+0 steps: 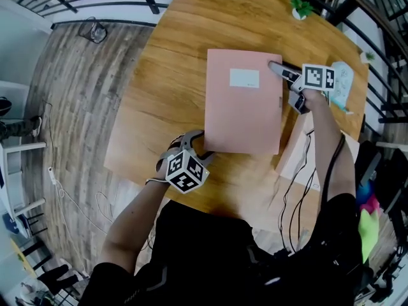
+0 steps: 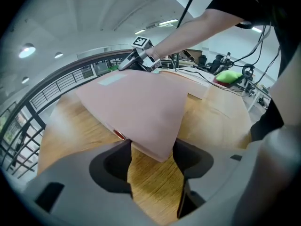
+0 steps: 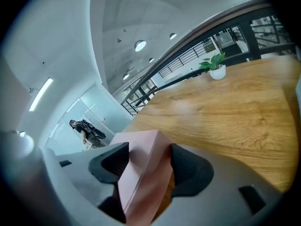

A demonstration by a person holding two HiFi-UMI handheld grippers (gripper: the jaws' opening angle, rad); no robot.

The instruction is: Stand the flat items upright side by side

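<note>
Pink box [image 1: 245,116]: lay flat on the table [image 1: 172,75]. Left gripper [image 1: 201,146], jaws wide, pinched its near-left corner. Right gripper [image 1: 278,72] clamped its far-right corner. Handling seemed to want firm grips and an even tilt onto one long edge. Long axis ran near-to-far, labelled end far.

The person wears a black short-sleeved top [image 1: 204,254]. Black cables [image 1: 329,174] run at four o'clock. The grey left tool [image 1: 203,146] and right tool [image 1: 275,67] carry black-and-white marker cubes.
</note>
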